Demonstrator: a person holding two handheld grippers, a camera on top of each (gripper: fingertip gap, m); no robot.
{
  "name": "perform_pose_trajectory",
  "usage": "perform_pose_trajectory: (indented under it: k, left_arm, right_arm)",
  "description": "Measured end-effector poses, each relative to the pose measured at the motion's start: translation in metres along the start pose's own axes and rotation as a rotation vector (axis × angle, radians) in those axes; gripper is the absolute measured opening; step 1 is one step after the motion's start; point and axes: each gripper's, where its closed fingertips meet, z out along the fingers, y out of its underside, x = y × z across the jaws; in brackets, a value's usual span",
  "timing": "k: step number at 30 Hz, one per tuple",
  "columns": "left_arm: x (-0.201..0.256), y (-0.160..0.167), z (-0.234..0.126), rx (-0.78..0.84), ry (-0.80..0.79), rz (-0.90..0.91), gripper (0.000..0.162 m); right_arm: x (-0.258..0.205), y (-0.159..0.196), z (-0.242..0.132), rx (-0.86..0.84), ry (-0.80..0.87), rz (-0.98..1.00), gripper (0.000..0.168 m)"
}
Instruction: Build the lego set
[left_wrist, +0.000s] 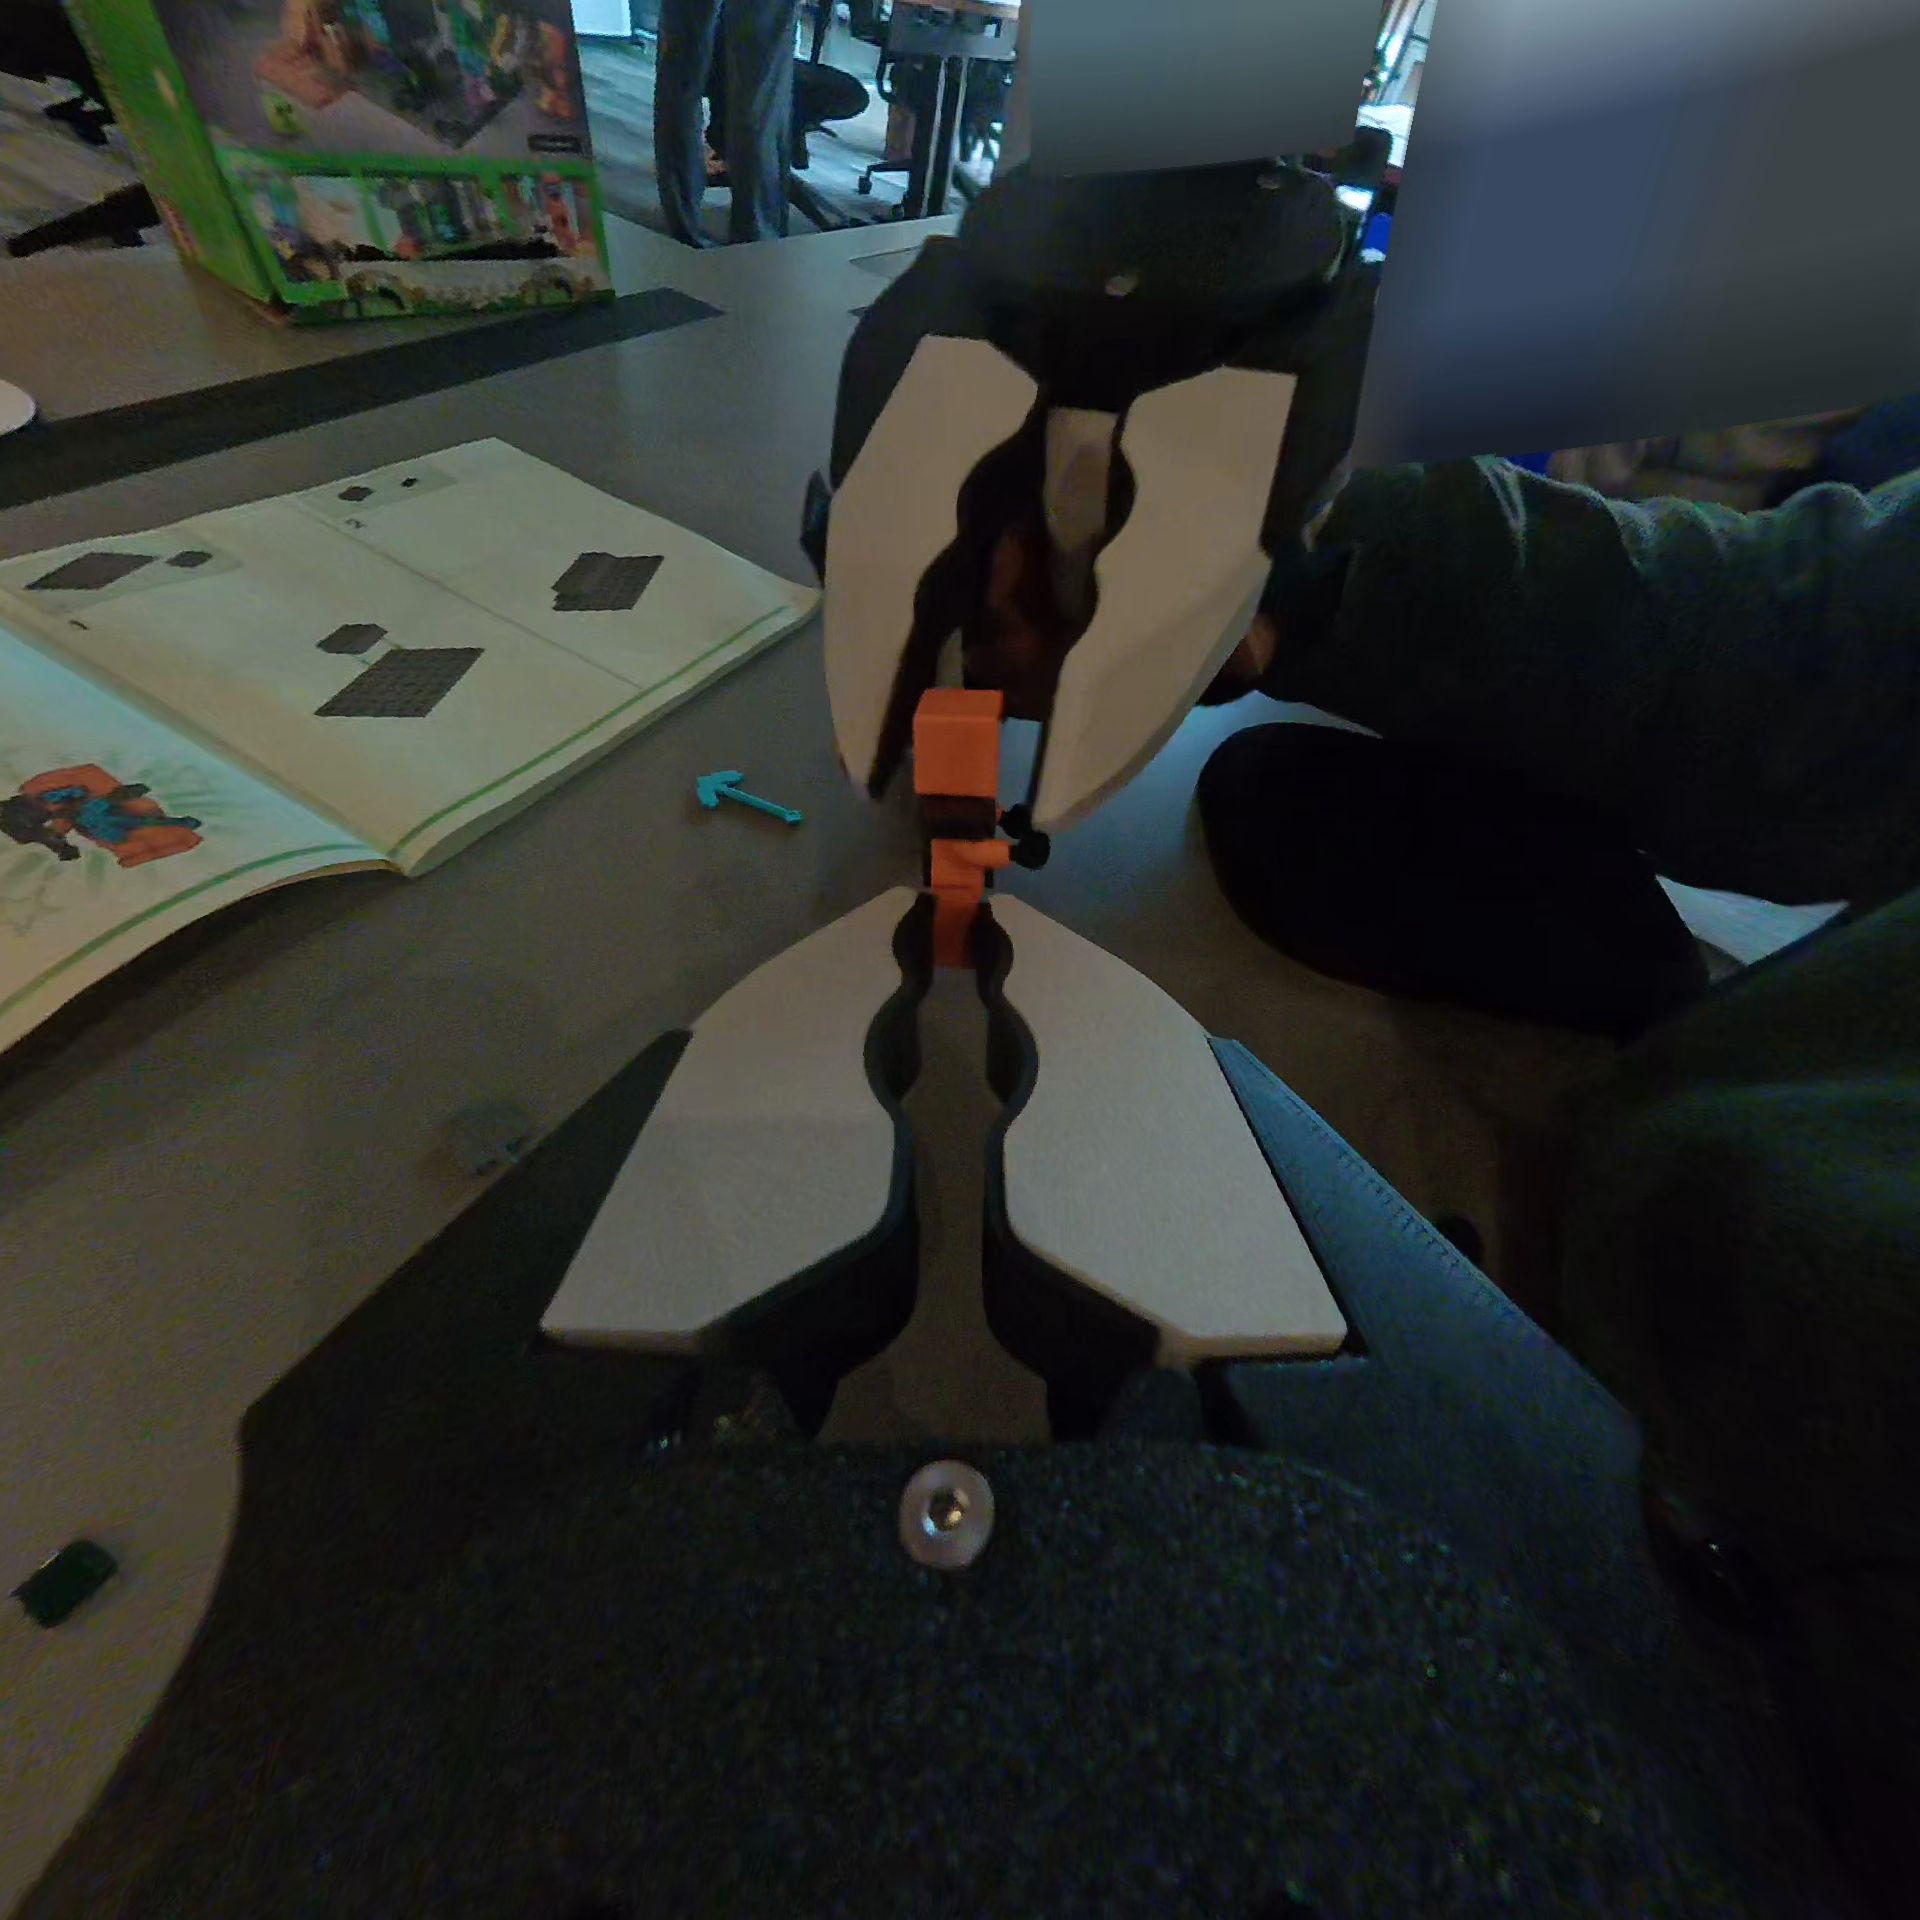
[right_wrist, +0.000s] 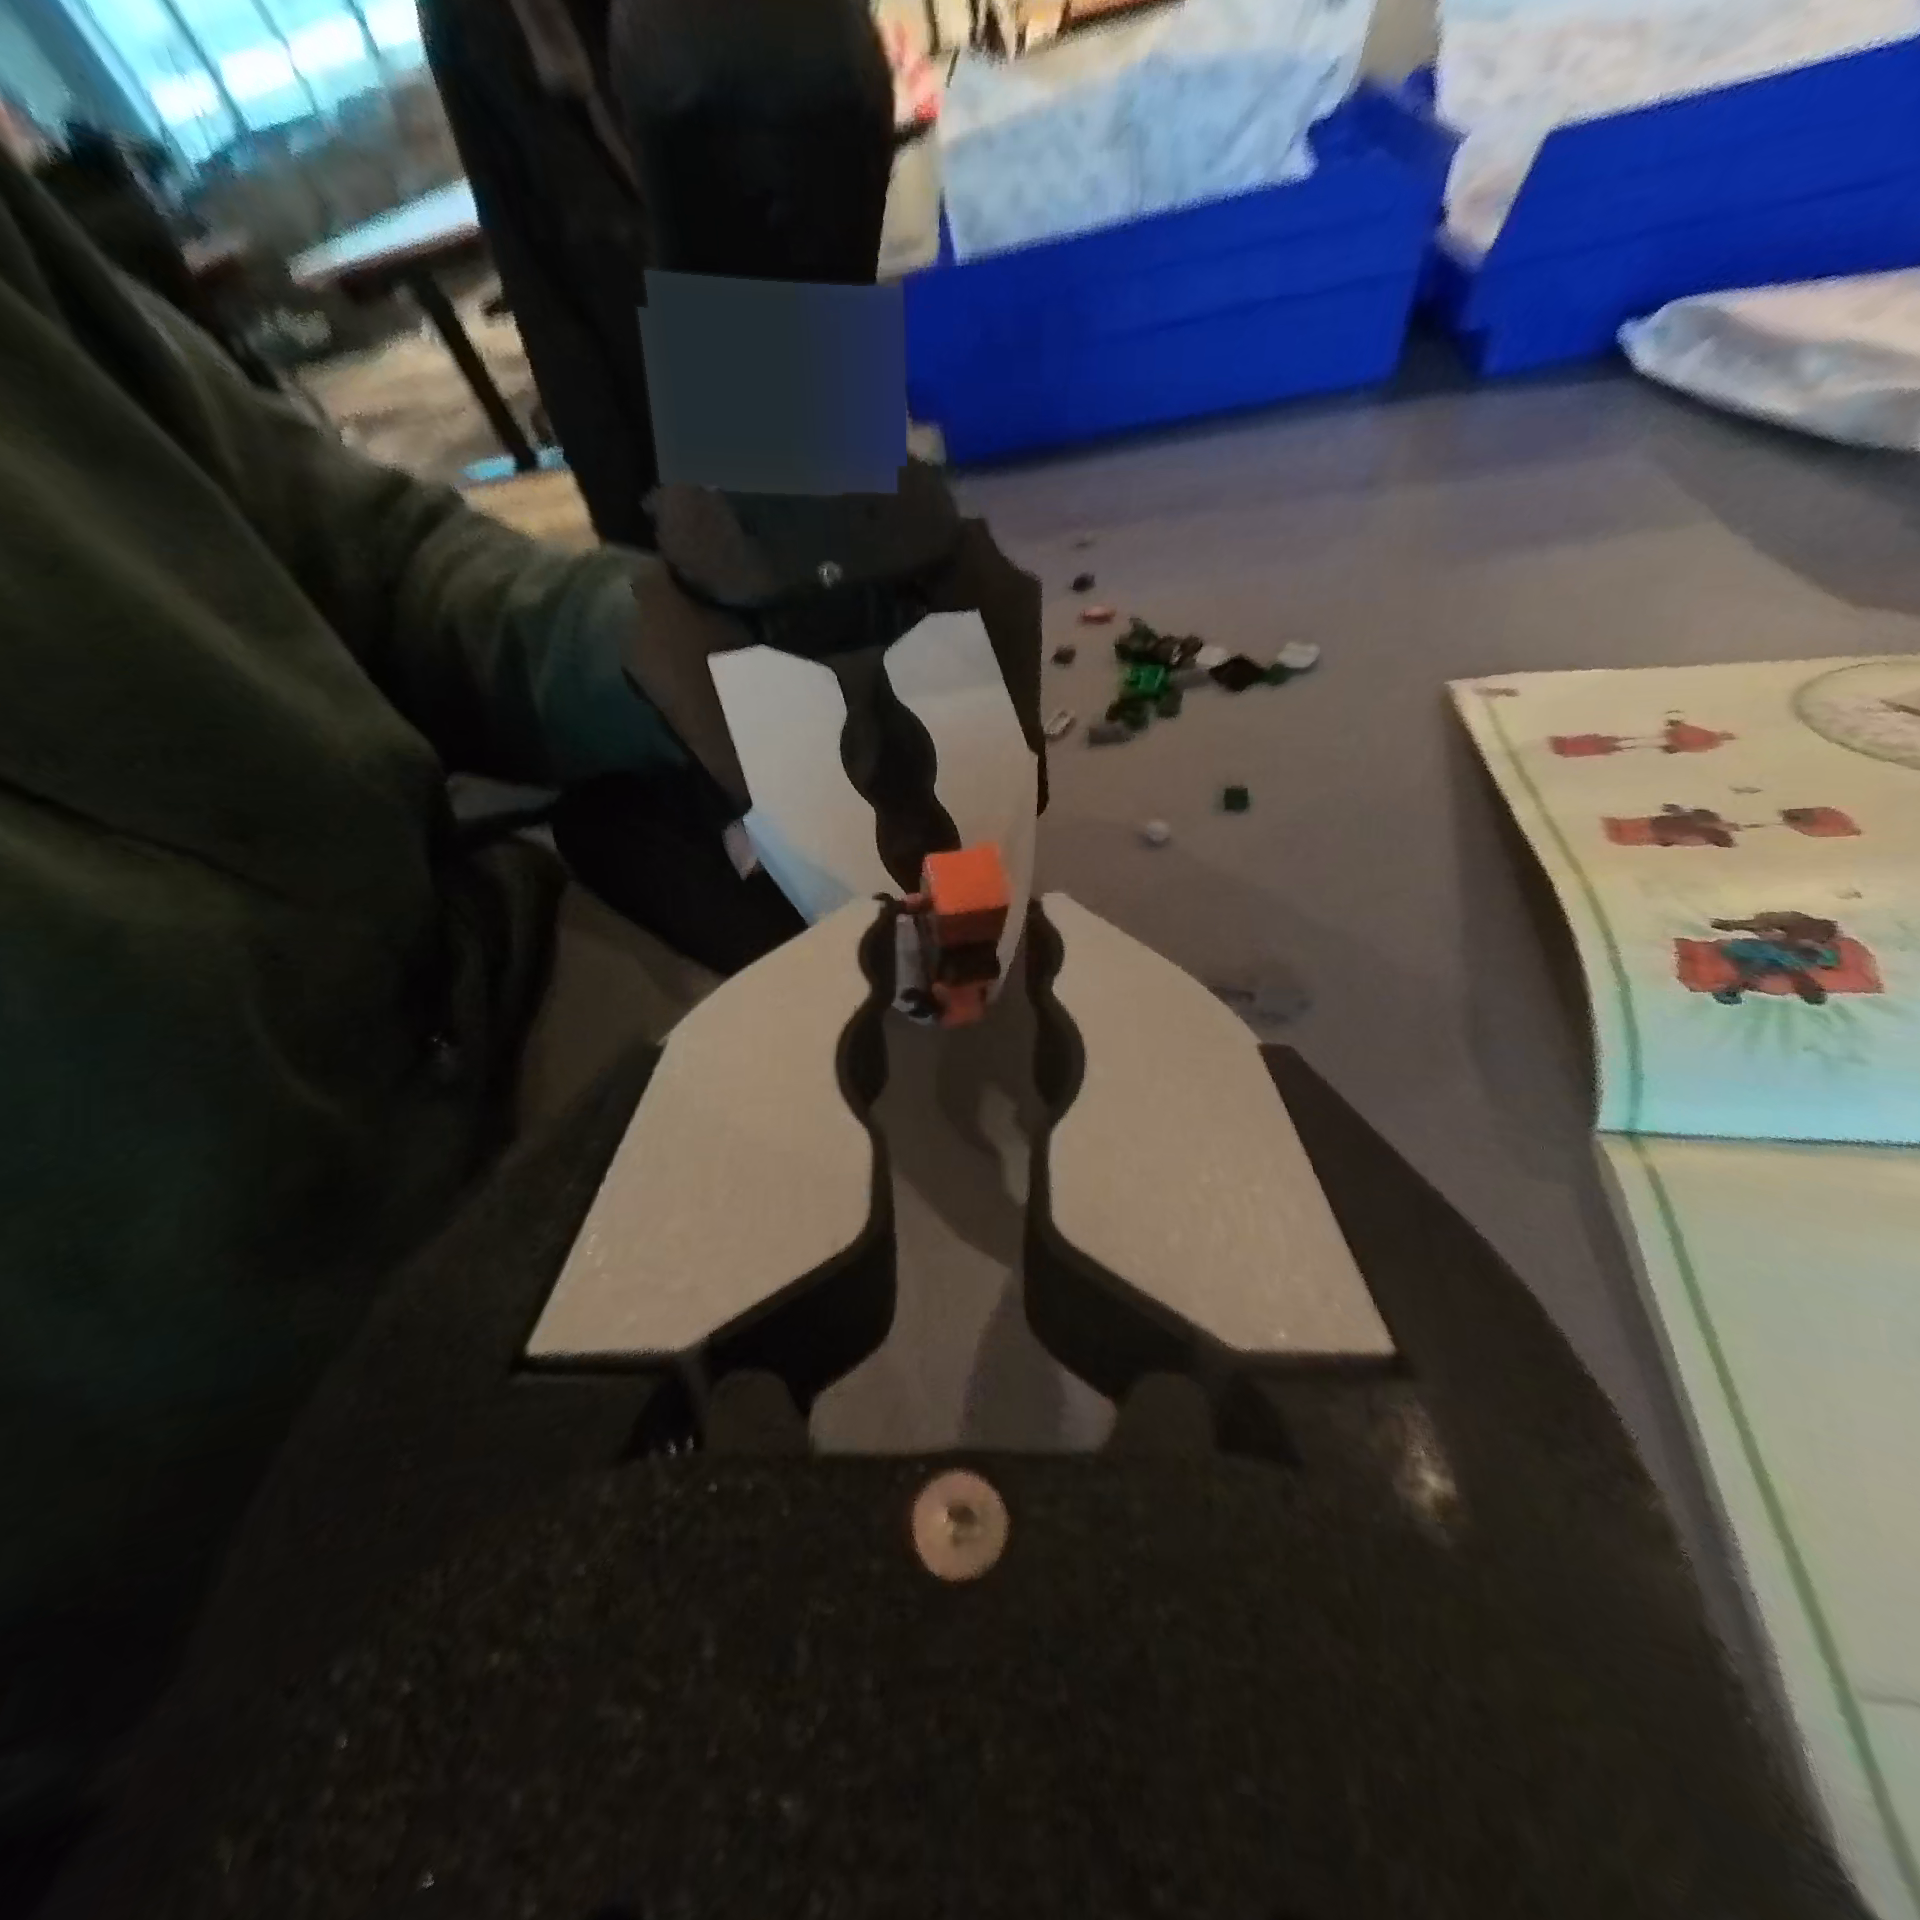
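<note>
The left gripper (left_wrist: 951, 899), white-padded with black inner edges, pinches the legs of a small orange-and-black lego figure (left_wrist: 958, 805) between its fingertips, holding it upright above the grey table (left_wrist: 623, 395). Facing it from beyond the figure, the right gripper (left_wrist: 954, 800) stands with its fingers spread on either side of the figure's orange cube head; whether they touch it cannot be told. The right wrist view shows the same figure (right_wrist: 961, 935) between that gripper's open tips, with the left gripper (right_wrist: 951, 971) behind it. Only the left wrist view shows one teal lego pickaxe (left_wrist: 746, 800) lying just left of the figure, one small dark green brick (left_wrist: 68, 1579) near the bottom left corner, and one green lego box (left_wrist: 364, 156) far behind. One open instruction booklet (left_wrist: 364, 644) lies left of the figure. Only the right wrist view shows a scatter of loose green, black and white bricks (right_wrist: 1174, 675) beyond the figure, and two blue bins (right_wrist: 1174, 312) farther back.
</note>
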Motion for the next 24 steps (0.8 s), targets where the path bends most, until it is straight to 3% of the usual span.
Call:
perform_pose_trajectory:
  k: [2, 6, 10, 15, 24]
  left_arm:
    - [0.000, -0.001, -0.001, 0.008, 0.001, -0.002, 0.008]
    - [-0.004, -0.001, -0.002, 0.008, -0.025, -0.001, 0.008]
    - [-0.021, 0.008, -0.003, -0.065, -0.150, 0.051, 0.036]
    - [-0.042, 0.014, -0.015, -0.107, -0.309, 0.092, 0.030]
    - [-0.056, 0.021, -0.025, -0.109, -0.358, -0.002, 0.024]
  right_arm:
    - [0.000, -0.002, 0.001, 0.001, -0.009, -0.004, 0.014]
    - [0.003, -0.002, 0.002, -0.016, 0.012, -0.007, 0.013]
    - [0.030, -0.001, -0.006, -0.049, 0.117, -0.013, 0.012]
    - [0.076, 0.026, -0.007, -0.172, 0.232, 0.002, 0.013]
    - [0.092, 0.049, 0.004, -0.225, 0.272, 0.032, 0.013]
